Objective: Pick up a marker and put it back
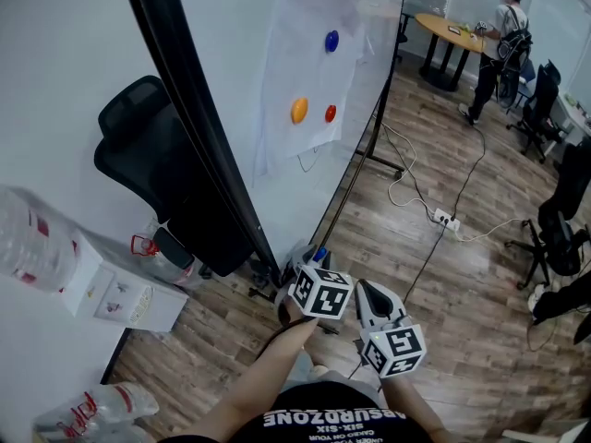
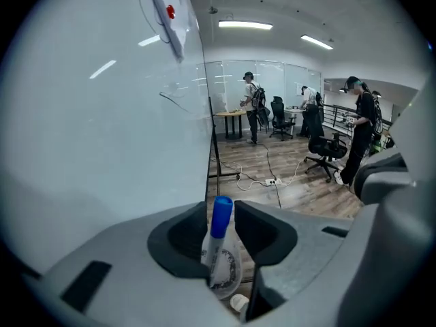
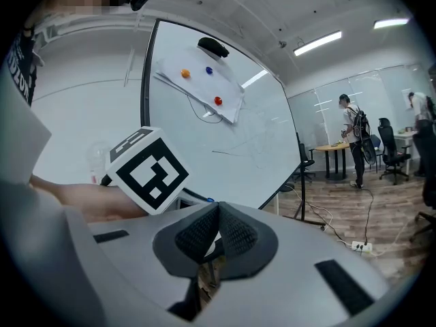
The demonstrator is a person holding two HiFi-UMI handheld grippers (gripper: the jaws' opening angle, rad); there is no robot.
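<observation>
Blue is all the head view gives of the marker (image 1: 319, 254): only its cap peeks out past the left gripper's (image 2: 219, 210) marker cube, low at the whiteboard's (image 1: 231, 63) bottom edge, above the wood floor (image 1: 462, 321). Over to the left gripper view: cap pointing up and away, white barrel with dark print too blurred to read, bottom end cut off behind the fingers (image 2: 184, 240). Those fingers are clamped on the barrel, one pad on each side. Whether the marker rests on a ledge, I can't tell. A small pale round thing (image 2: 238, 303) sits under it, too cropped to name. The right gripper (image 3: 218, 210) hangs just beside the left, fingers pressed together, nothing between them. Far left, a clear jug (image 1: 23, 238) sits on a white dispenser (image 1: 120, 289); its contents are impossible to judge.
</observation>
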